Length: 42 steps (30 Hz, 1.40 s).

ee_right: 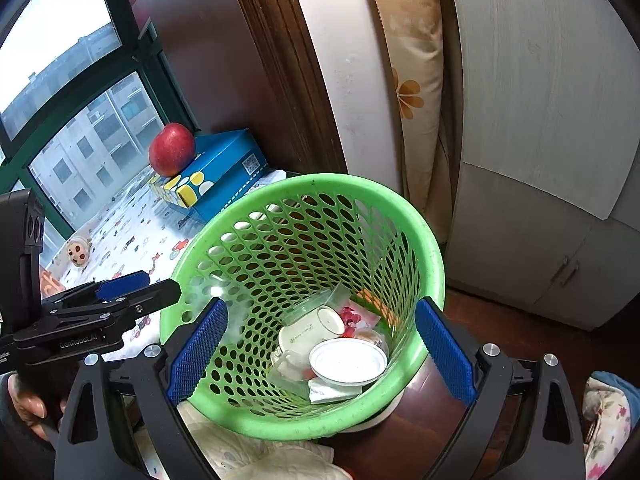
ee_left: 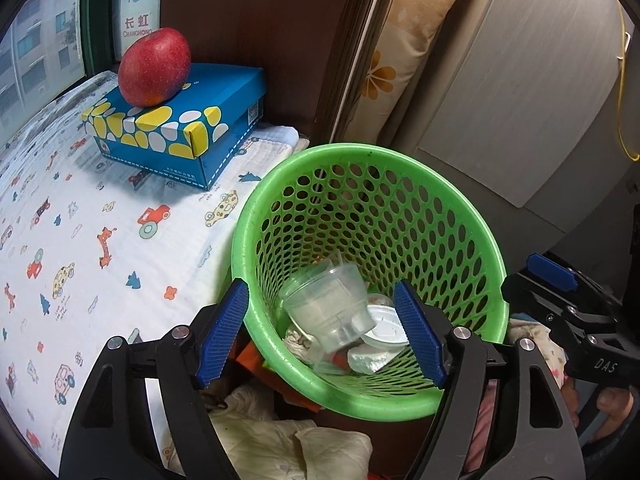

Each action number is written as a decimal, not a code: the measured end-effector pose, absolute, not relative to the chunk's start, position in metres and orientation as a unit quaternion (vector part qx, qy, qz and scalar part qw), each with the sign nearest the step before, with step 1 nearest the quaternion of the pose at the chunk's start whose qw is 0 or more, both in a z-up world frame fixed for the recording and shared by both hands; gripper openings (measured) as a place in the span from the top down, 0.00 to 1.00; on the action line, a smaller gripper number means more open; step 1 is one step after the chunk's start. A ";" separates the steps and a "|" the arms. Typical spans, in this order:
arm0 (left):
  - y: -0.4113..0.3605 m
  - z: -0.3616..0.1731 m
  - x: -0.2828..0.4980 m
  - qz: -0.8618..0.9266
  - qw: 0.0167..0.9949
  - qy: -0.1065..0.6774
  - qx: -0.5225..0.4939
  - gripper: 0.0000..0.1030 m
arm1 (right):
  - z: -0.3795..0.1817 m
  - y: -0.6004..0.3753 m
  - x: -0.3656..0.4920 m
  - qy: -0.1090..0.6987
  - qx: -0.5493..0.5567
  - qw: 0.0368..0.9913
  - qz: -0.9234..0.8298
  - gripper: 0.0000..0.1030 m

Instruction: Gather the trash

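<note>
A green perforated basket [ee_left: 400, 152] [ee_right: 430, 240] stands beside the bed. At its bottom lie a clear plastic cup [ee_left: 332, 308], a white lid [ee_left: 386, 330] [ee_right: 348, 360], a white lettered cup [ee_right: 300, 338], a red-and-white wrapper [ee_right: 356, 318] and crumpled paper [ee_left: 298, 340]. My left gripper [ee_left: 322, 334] [ee_right: 162, 282] is open over the basket's near rim, one pad outside the left wall, nothing pressed between the pads. My right gripper [ee_right: 320, 354] [ee_left: 518, 276] stands wide open above the near rim, empty, at the basket's right side.
A red apple [ee_left: 154, 66] sits on a blue patterned box [ee_left: 224, 96] on the bed's car-print cloth [ee_left: 80, 240]. Behind the basket are a dark wooden post [ee_left: 280, 40], a flowered pillow [ee_left: 400, 60] and a pale wardrobe [ee_right: 540, 160]. Crumpled cloth [ee_left: 280, 440] lies below.
</note>
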<state>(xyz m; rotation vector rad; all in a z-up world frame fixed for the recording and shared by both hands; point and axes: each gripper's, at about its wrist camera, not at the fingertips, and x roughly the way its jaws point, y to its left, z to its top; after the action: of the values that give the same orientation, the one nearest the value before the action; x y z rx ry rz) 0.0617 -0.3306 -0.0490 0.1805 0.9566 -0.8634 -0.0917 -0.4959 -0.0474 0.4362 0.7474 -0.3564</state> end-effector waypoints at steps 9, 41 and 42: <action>-0.301 -0.035 0.064 -0.378 0.815 0.432 0.075 0.27 | -0.043 -0.478 -0.087 0.360 0.208 0.897 -0.152 0.11; -0.077 -0.001 0.069 -0.137 0.913 0.383 0.038 0.07 | -0.014 -0.324 -0.004 0.367 0.152 0.918 0.004 0.11; -0.070 -0.001 0.069 -0.133 0.913 0.383 0.037 0.07 | -0.014 -0.320 -0.003 0.368 0.151 0.918 0.007 0.11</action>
<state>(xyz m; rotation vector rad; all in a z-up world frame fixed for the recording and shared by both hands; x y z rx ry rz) 0.0687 -0.0705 -0.0015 0.0761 0.7891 -0.2739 -0.0032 -0.3204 -0.0136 0.3112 0.7565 0.0136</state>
